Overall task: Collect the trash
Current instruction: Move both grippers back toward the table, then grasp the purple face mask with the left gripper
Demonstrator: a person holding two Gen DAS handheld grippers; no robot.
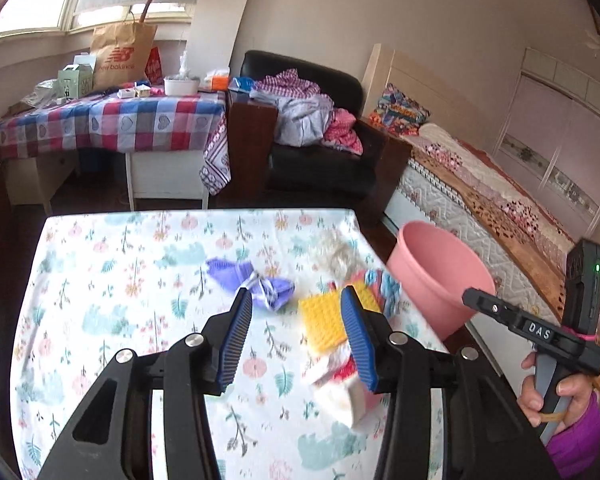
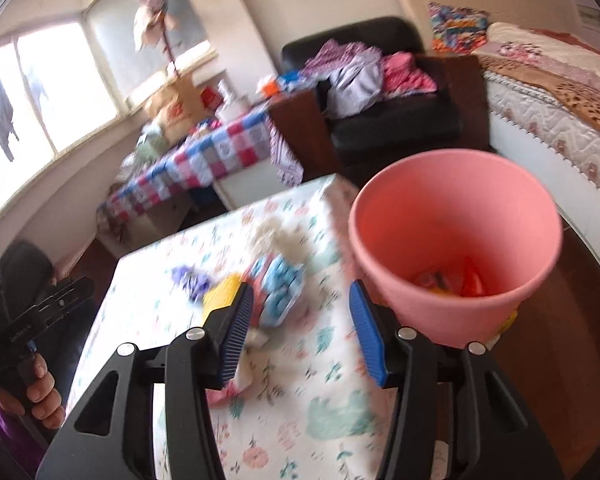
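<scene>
In the left wrist view, the table (image 1: 100,360) with its floral cloth fills the lower half, and the trash sits bunched toward its right side, near the pink bucket (image 1: 440,276) that stands just off the table's right edge, likely so pieces need only a short carry. Leftmost lies a crumpled purple wrapper (image 1: 256,284), tied with a pale string at its waist; right of it a yellow studded piece (image 1: 324,320) rests on red-and-white packaging (image 1: 340,380), and behind these a blurred whitish fluffy wad (image 1: 336,252). The left hand-held gripper (image 1: 296,340) hangs above them with its jaws apart and nothing between the blue pads, seemingly poised between the purple wrapper and the yellow piece. At the far right, a hand (image 1: 560,392) in a purple sleeve grips the other tool's handle. In the right wrist view, the right hand-held gripper (image 2: 300,336) also stands open and empty, over the table's edge, while the bucket in the right half already holds some orange and red scraps (image 2: 456,280).
</scene>
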